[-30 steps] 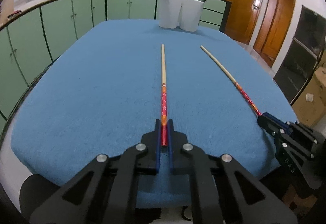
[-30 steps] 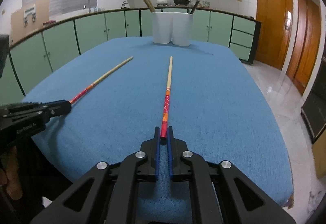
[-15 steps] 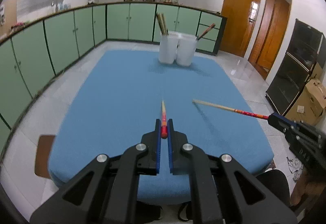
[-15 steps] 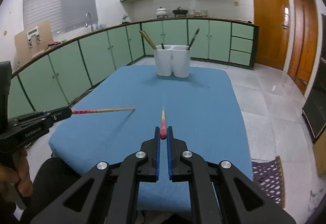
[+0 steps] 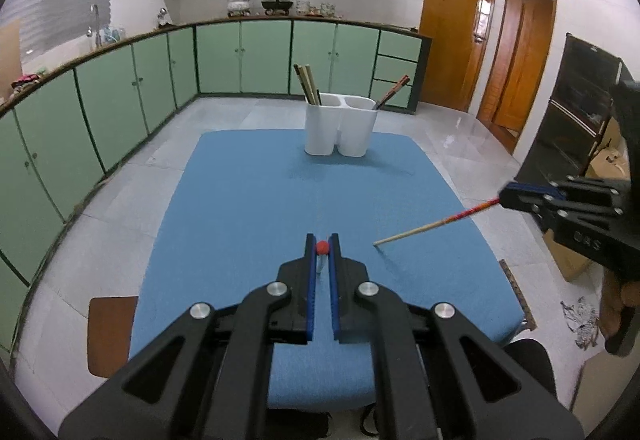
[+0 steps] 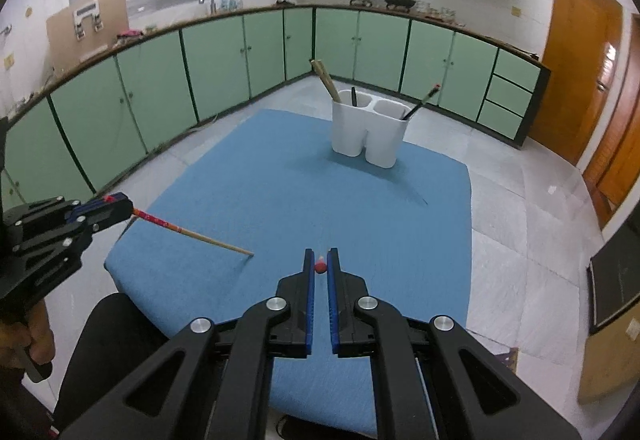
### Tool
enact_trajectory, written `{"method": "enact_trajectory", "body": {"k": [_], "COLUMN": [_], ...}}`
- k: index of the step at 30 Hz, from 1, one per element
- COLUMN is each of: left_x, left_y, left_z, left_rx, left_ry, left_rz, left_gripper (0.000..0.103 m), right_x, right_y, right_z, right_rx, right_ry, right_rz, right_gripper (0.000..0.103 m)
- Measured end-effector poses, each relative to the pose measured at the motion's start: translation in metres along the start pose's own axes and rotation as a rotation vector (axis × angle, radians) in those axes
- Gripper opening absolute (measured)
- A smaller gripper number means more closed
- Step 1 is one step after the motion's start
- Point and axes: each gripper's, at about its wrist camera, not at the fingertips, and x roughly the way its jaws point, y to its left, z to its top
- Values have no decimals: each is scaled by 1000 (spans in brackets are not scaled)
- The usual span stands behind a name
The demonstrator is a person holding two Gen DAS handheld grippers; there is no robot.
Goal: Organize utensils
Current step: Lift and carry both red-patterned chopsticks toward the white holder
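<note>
Two chopsticks are in the air, one per hand. The left hand-held gripper (image 5: 322,249) is clenched on the red butt of its chopstick (image 5: 322,247), seen end-on in its own camera; the right wrist view shows that stick (image 6: 192,234) slanting down, its pale tip just above or brushing the blue cloth. I can't tell which. The right hand-held gripper (image 6: 320,266) is clamped the same way on its chopstick (image 6: 320,266), and from the left wrist view that shaft (image 5: 436,226) angles down toward the cloth-covered bench (image 5: 248,200) too.

Farther out, at the far end of the bench, stands the white double holder (image 5: 341,128), well apart from both hand-held grippers. Its left cup already carries pale sticks (image 5: 307,84), its right cup a dark utensil (image 5: 394,90).

Now the risks, as I judge them. Each grip is a narrow pinch at the very end of a long stick, so a quick swing could pivot it in the jaws. A low tip could snag the cloth on the way forward. And at the holder, a tilted stick could strike the rim or the sticks already inside and tip the lot.
</note>
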Motion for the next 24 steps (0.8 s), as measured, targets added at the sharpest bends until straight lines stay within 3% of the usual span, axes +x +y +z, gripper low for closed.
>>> {"method": "enact_trajectory", "body": {"k": [7, 14, 24], "left_x": [16, 44, 58], "left_y": [7, 16, 14], "left_z": [30, 72, 93], "left_rx": [29, 56, 93], "left_ry": [40, 111, 143], "left_rz": [-28, -56, -69], "left_gripper": [5, 5, 5], "right_x": [16, 44, 51], "right_y": [2, -19, -31], "right_z": [44, 93, 110], "right_rx": [-51, -15, 32], "right_ry": [54, 141, 183], "right_rz": [6, 10, 30], "right_gripper": [6, 6, 6]}}
